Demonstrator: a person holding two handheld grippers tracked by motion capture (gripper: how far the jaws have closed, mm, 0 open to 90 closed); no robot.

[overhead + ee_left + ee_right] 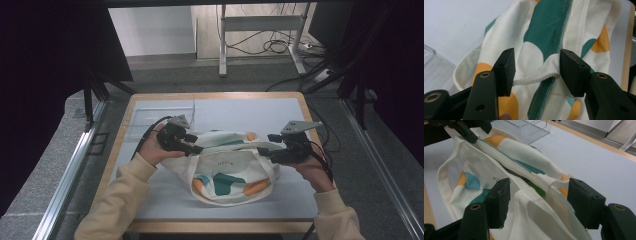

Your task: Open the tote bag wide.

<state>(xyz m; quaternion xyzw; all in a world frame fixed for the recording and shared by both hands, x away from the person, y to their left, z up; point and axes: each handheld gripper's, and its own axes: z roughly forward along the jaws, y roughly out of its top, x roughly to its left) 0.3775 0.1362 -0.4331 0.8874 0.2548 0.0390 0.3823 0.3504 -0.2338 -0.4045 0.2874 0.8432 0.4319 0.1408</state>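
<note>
Centrally on the table (pixel 150 210), my left tool (pixel 536 71) and right tool (pixel 540 202) stand open astride the bag's (pixel 227 172) rim.

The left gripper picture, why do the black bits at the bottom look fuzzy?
In the left gripper view they sit too close to the camera, so they blur, while the tote bag behind stays sharp. The high view is evenly lit, dark at both sides.

The tote bag (pixel 230 167) lies on the table (pixel 280 112), nearer its near edge. The left gripper (pixel 197 148) sits at the bag's left end, the right gripper (pixel 263 151) at its right. A clear tray (pixel 145 120) lies far left of the bag.
</note>
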